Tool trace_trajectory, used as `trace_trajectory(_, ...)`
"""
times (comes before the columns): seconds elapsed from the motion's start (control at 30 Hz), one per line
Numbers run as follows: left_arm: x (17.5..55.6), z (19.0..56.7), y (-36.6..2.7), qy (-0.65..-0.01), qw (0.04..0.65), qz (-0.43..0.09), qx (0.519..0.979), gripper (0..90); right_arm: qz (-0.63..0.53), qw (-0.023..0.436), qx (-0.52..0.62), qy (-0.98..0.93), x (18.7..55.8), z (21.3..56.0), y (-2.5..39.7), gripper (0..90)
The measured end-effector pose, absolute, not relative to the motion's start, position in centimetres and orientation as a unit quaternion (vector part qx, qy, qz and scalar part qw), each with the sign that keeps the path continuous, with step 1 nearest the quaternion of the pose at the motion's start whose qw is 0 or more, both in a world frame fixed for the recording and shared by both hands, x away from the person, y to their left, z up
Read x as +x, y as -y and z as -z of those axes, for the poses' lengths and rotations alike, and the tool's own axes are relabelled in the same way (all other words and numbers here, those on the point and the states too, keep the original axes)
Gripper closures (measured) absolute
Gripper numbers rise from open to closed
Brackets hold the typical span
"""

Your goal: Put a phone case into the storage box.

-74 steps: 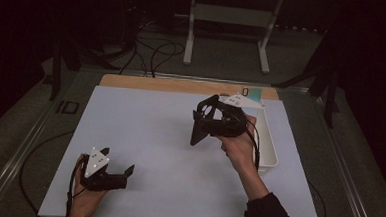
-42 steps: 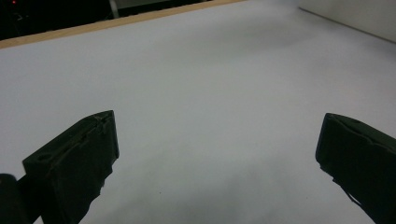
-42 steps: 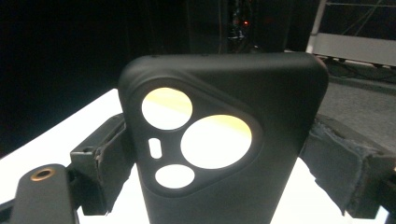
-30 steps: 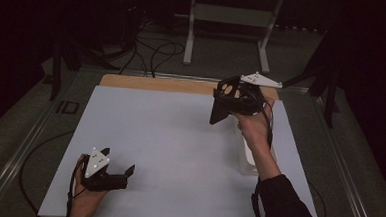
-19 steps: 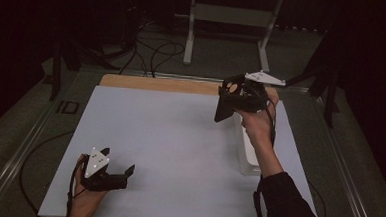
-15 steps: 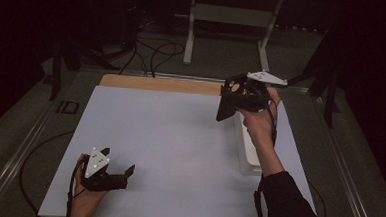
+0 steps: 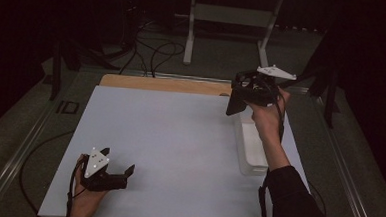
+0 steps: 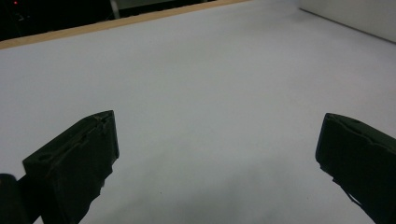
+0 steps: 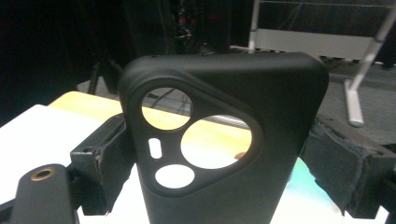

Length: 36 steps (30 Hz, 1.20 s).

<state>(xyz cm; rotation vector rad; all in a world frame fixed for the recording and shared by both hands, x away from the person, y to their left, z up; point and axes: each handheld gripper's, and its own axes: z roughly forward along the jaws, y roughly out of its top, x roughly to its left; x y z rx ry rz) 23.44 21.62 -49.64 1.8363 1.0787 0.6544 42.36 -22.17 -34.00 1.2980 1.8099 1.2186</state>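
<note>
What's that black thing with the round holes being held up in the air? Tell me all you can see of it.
It is a black phone case, matte and rubbery-looking, with rounded corners. A raised camera panel has two large round cut-outs, one smaller round one and a small slot; the table shows through them. It stands roughly upright, clamped by its side edges between the two black jaws of the right gripper. In the high view it hangs above the far right part of the white table, near a white rectangular tray.

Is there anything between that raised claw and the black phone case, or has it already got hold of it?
Nothing stands between them. The right gripper already clamps the black rubbery phone case with round camera cut-outs between its jaws, lifted above the white table mat, near the white rectangular tray.
</note>
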Motion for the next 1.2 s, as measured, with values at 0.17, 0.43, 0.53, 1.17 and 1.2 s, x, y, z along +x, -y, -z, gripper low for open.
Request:
trace_trajectory(0.17,23.5,49.6,-21.6,-0.435,0.441,-0.263,0.739,0.1,-0.448,0.302,0.509,-0.67,43.1,34.3,23.4,13.6)
trace_trajectory(0.43,23.5,49.7,-21.5,-0.435,0.441,-0.262,0.74,0.1,-0.409,0.318,0.551,-0.654,44.3,35.8,26.1,13.5)
trace_trajectory(0.53,23.4,49.7,-21.6,-0.435,0.442,-0.262,0.739,0.1,-0.398,0.323,0.554,-0.657,44.4,36.3,26.2,13.5)
trace_trajectory(1.17,23.4,49.7,-21.8,-0.437,0.442,-0.262,0.738,0.1,-0.323,0.301,0.604,-0.664,47.5,42.5,25.8,13.1)
trace_trajectory(1.2,23.4,49.7,-21.8,-0.437,0.441,-0.262,0.739,0.1,-0.323,0.302,0.605,-0.662,47.6,42.5,25.8,13.0)
